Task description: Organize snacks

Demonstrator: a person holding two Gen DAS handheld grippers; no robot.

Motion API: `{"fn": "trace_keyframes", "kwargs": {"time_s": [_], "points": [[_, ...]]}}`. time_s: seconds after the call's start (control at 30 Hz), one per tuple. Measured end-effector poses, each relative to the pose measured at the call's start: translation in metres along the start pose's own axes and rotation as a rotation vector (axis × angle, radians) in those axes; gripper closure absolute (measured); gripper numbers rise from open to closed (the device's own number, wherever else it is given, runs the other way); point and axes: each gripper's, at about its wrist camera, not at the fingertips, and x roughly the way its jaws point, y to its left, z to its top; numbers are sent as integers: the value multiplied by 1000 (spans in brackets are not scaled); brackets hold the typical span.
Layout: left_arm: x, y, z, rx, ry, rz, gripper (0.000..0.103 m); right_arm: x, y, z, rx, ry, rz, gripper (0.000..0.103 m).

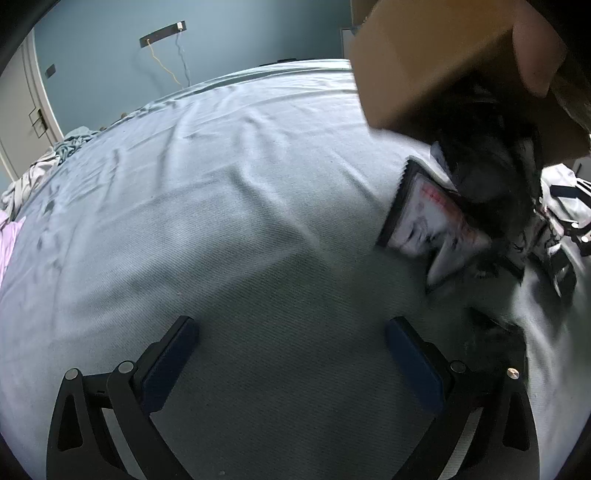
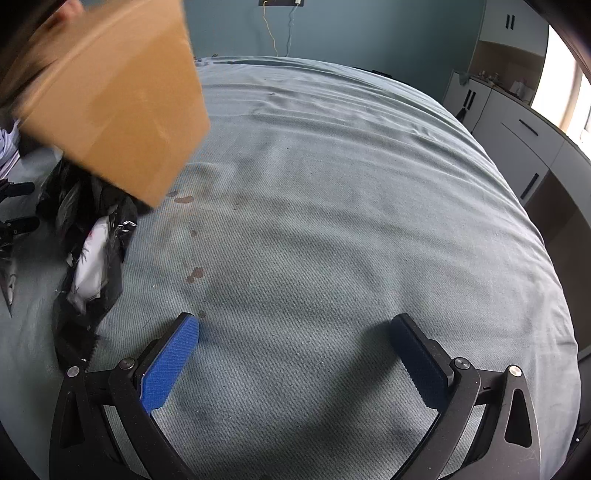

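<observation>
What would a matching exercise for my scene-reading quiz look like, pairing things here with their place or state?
Things:
1. brown cardboard box
2. black and white snack packets
3. left gripper
4. yellow cable

Places or states:
A. hanging down the teal wall
B. open over bare sheet
C. tilted, blurred, above the pile
D. heaped on the bed

Pairs: 1-C, 2-D, 3-B, 4-A
</observation>
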Motion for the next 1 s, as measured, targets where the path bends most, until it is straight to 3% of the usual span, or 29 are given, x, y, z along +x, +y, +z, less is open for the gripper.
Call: {"fn": "trace_keyframes", "kwargs": {"time_s": [1.0], "points": [[7, 0, -1, -1, 1, -1, 0, 0, 0, 0, 0, 0, 0, 0]]}}
